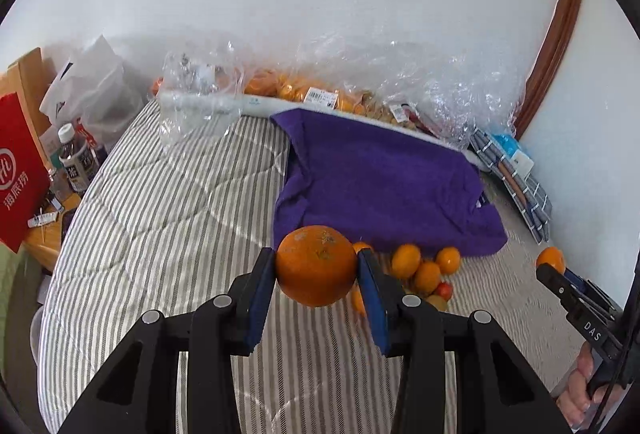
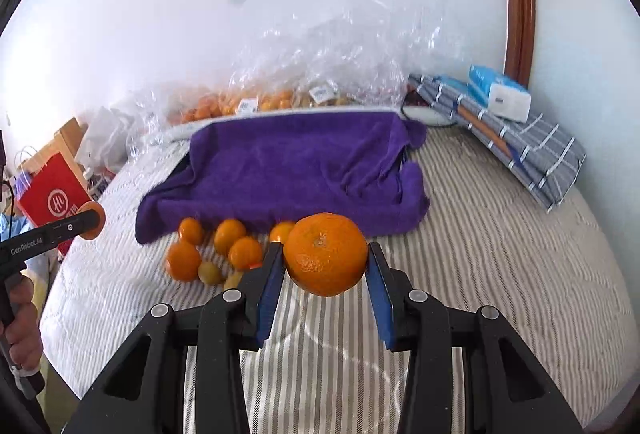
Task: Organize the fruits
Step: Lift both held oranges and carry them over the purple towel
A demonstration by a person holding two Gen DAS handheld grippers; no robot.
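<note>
Left gripper [image 1: 316,266] pinching an orange [image 1: 316,264], lifted off the bed [image 1: 160,234]. Right gripper [image 2: 326,256] clamped on a second orange [image 2: 327,254], likewise aloft. Towel [image 2: 288,170] at 12 o'clock from both, just beyond the loose pile [image 2: 216,250] of small fruit. Probably a forward carry; neither gripper clearly nearer.

A bedroom in a home — a mattress under a striped quilted cover [image 1: 168,218] fills the middle of both views, set against plain white walls. A folded plaid blanket [image 2: 520,146] lies at upper right, a red shopping bag [image 1: 20,174] and drink bottles [image 1: 76,158] crowd a side table at left — domestic clutter.
</note>
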